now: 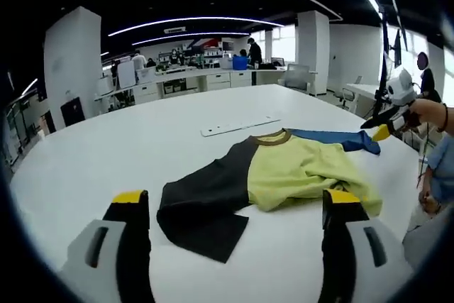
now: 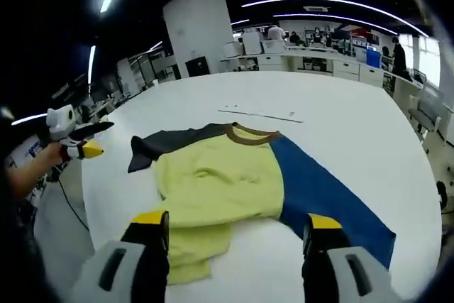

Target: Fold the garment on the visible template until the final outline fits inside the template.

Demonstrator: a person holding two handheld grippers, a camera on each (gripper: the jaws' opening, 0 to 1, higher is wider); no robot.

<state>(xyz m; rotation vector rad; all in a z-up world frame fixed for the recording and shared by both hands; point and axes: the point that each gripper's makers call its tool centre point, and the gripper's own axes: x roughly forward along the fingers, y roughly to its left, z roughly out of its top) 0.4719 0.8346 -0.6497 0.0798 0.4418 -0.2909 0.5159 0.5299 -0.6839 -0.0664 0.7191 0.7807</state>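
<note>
Two hand-held grippers hover back from a large white table (image 1: 106, 147), and a short-sleeved shirt with a yellow body, one black sleeve, one blue sleeve and a brown collar (image 1: 298, 172) lies crumpled on it, near the table's middle. The left gripper (image 1: 237, 207) has its yellow-tipped black jaws standing wide with nothing between them, raised above the table on the side of the black sleeve (image 1: 202, 211), which spreads flat toward that camera. The right gripper (image 2: 237, 228) is likewise spread wide and empty, over the side where the blue sleeve (image 2: 326, 196) stretches out. Each gripper also appears small in the other's view, held in a person's hand at the table's far edge, well apart from the cloth.

Standing at opposite ends probably lets each tool take one sleeve and draw it inward. The yellow body is bunched and partly doubled over itself, with a loose flap (image 2: 191, 250) trailing near the right gripper, so I judge the folding barely begun and some smoothing needed first.

Beyond the collar lies a thin white flat strip (image 1: 240, 127), close to the shirt but not touching it. Whether it belongs to the template I cannot tell; no clear outline shows under the garment.
</note>
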